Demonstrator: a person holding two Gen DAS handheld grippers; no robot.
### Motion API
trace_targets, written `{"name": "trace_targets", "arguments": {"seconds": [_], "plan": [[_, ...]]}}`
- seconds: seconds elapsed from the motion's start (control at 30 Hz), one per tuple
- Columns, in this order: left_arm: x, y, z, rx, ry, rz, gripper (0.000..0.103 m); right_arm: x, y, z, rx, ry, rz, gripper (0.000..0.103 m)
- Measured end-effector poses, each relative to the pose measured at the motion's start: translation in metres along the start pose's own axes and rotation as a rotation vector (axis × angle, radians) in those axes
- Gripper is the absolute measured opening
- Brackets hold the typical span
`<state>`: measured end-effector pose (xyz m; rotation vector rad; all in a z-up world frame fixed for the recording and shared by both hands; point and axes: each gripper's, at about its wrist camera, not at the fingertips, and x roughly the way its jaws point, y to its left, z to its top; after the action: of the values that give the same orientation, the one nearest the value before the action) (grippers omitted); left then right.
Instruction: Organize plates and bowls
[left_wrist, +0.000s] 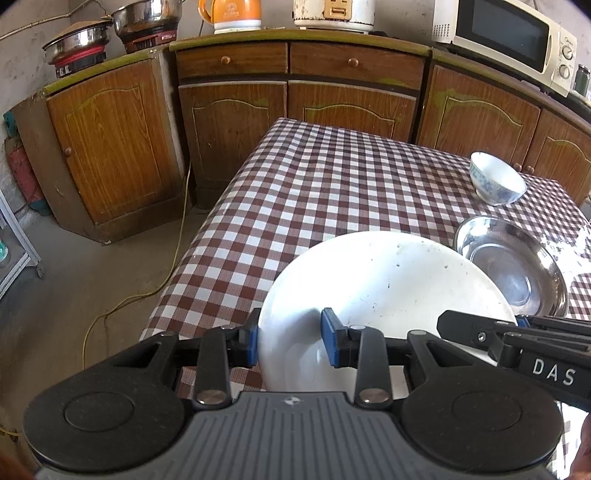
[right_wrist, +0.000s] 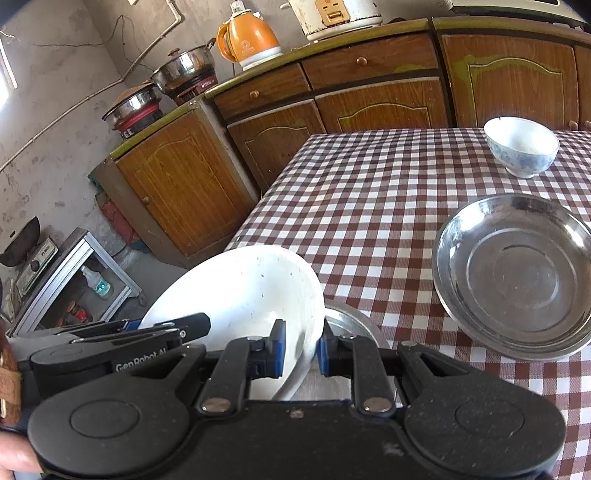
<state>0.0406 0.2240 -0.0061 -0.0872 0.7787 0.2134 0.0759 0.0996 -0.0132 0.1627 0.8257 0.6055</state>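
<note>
A large white plate (left_wrist: 388, 288) (right_wrist: 240, 288) hangs tilted over the near left corner of the checked table (left_wrist: 314, 192) (right_wrist: 369, 192), held by both grippers. My left gripper (left_wrist: 291, 341) (right_wrist: 166, 326) is shut on its left rim, my right gripper (right_wrist: 300, 349) (left_wrist: 480, 328) on its right rim. Under the plate's right edge the rim of a steel dish (right_wrist: 351, 325) shows; the rest is hidden. A shallow steel plate (left_wrist: 517, 269) (right_wrist: 517, 277) lies to the right. Behind it stands a blue-patterned white bowl (left_wrist: 496, 179) (right_wrist: 521, 147).
Wooden cabinets (left_wrist: 236, 122) run behind the table, with pots (left_wrist: 147, 18), an orange kettle (left_wrist: 232, 14), a rice cooker (left_wrist: 334, 13) and a microwave (left_wrist: 506, 37) on top. Left of the table are bare floor, a yellow cable (left_wrist: 173, 258) and a metal rack (right_wrist: 74, 273).
</note>
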Motion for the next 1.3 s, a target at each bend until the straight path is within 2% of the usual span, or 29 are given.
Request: {"name": "trace_targets", "arguments": {"seconds": [0.7,1.3], "plan": [[0.016,-0.005,-0.016,0.023,0.053,-0.001,0.034,0.022,-0.017,-0.03,0.03,0.097,-0.039,0.023],[0.029,-0.01,-0.026,0.028,0.093,0.002,0.034,0.033,-0.025,-0.035,0.02,0.118,-0.07,0.023]]}}
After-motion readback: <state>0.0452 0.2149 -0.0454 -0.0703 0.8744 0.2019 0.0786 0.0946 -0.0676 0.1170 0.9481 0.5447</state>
